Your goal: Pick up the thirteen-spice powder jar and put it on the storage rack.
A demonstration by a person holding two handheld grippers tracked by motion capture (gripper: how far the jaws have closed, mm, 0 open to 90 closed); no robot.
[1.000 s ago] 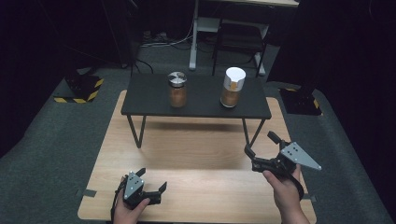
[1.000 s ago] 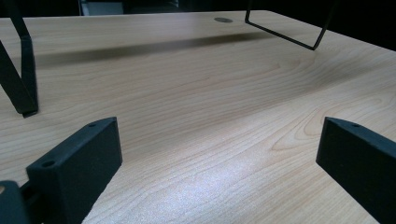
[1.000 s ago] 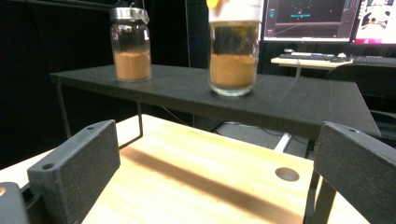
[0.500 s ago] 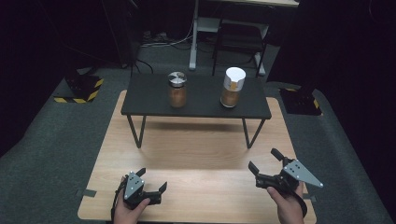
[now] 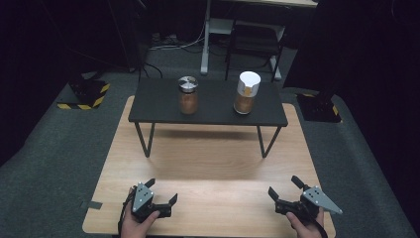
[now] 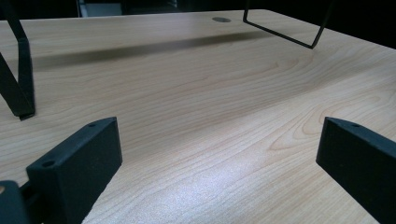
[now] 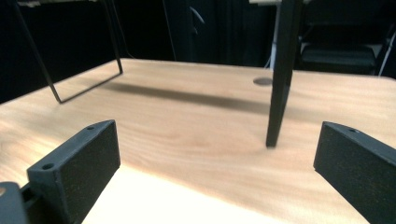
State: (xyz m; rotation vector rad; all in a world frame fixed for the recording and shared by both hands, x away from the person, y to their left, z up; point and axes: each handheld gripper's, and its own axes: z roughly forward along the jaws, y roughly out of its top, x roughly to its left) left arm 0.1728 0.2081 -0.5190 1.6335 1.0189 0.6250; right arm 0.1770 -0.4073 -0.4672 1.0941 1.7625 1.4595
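Resting low on the desk (image 5: pixel 208 163), left tool (image 5: pixel 161 192) and right tool (image 5: pixel 285 187) both stand apart, empty. Nearest are two jars, the metal-lidded jar (image 5: pixel 187 95) and the white-capped jar (image 5: pixel 246 92); they look rigid, smooth, probably slippery, so grip mid-body.

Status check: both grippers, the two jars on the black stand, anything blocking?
Left gripper open, empty; right gripper likewise. Both jars untouched on black stand. Nothing blocking.

The wooden table (image 5: pixel 208 163) is light beige with a fine wavy grain. On it stands a small black shelf (image 5: pixel 208 101) with thin black legs. On the shelf, the left jar (image 5: pixel 187 95) has brown content and a silver lid; the right jar (image 5: pixel 246 92) has brown content and a white lid. Left of the shelf, on the grey-green carpet (image 5: pixel 44 163), a block (image 5: pixel 84 94) has yellow and black stripes. The left gripper (image 5: pixel 161 192) is black with a grey plate, and the right gripper (image 5: pixel 285 187) also.
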